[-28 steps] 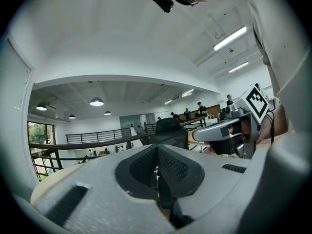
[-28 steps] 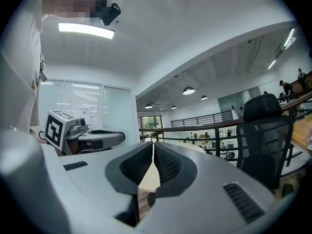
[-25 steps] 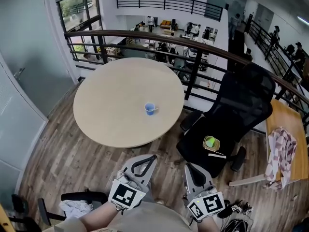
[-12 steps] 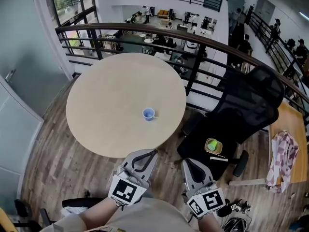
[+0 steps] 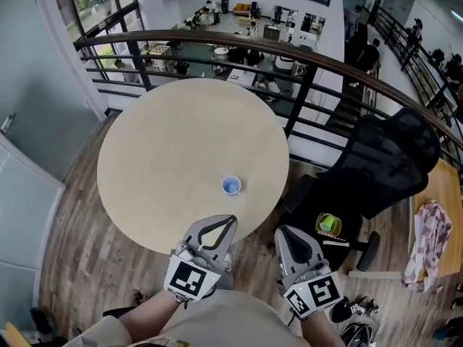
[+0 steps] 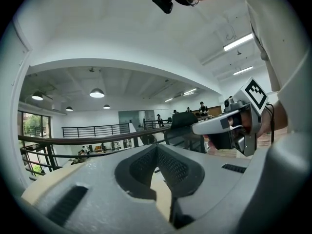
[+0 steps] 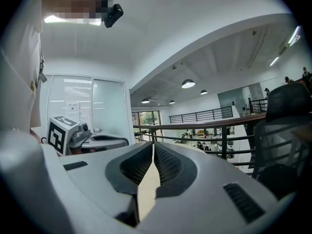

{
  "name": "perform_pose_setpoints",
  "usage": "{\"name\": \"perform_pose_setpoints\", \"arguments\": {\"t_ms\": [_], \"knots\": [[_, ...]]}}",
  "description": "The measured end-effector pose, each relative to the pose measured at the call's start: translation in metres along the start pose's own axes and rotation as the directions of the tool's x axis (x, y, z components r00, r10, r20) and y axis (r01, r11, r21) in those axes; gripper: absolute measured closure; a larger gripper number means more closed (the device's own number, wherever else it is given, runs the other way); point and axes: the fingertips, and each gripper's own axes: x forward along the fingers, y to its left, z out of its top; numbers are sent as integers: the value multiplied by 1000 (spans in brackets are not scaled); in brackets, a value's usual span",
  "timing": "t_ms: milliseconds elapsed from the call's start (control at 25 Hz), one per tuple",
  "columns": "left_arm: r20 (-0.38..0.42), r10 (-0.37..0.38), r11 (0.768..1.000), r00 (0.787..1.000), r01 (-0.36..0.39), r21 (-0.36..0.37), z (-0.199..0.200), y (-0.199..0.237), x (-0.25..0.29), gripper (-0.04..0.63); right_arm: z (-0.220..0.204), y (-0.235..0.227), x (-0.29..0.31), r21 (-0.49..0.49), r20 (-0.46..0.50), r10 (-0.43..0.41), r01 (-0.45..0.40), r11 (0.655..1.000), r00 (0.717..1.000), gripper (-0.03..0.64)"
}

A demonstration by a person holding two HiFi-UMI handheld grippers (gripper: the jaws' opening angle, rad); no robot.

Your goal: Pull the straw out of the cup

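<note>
On the round bench (image 5: 166, 143), toward its 5 o'clock edge, stands the blue cup (image 5: 231, 186). Around 6 o'clock from it, left gripper (image 5: 226, 224) and right gripper (image 5: 283, 235) hover off the bench — jaws pressed together on nothing.

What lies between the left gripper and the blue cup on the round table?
Nothing but bare table. In the head view, the short stretch from the left gripper to the blue cup shows only the plain tabletop.
</note>
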Motion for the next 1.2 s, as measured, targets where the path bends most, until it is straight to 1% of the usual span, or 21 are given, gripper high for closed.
{"name": "perform_pose_setpoints", "arguments": {"t_ms": [200, 360, 560, 720, 800, 960, 1000, 1120, 1200], "knots": [[-4, 9, 1000, 1000, -9, -25, -8, 42, 13, 581, 7, -3, 46, -12, -23, 7, -8, 1000, 1000, 592], [-11, 20, 1000, 1000, -20, -5, -14, 69, 16, 581, 10, -2, 76, -23, -31, 15, -16, 1000, 999, 592], [-5, 37, 999, 999, -37, 24, -12, 87, 18, 581, 14, -6, 95, -17, -23, 28, -29, 999, 999, 592], [-12, 59, 998, 998, -59, 26, -10, 88, 21, 581, 15, -12, 97, -9, -25, 47, -48, 999, 999, 592], [-32, 72, 997, 997, -71, 33, -11, 85, 24, 581, 16, -17, 95, -6, -23, 58, -59, 998, 998, 592], [-73, 80, 994, 994, -74, 79, -17, 72, 33, 581, 19, -30, 83, -9, -20, 75, -76, 997, 997, 592], [-73, 83, 994, 994, -78, 74, -17, 68, 36, 581, 18, -34, 80, -9, -21, 76, -77, 997, 997, 592], [-63, 94, 995, 994, -93, 20, -13, 60, 44, 581, 16, -48, 75, -6, -26, 71, -72, 997, 997, 592], [-56, 82, 996, 995, -80, 24, -13, 56, 50, 581, 15, -54, 74, 0, -29, 67, -67, 998, 997, 592]]}}
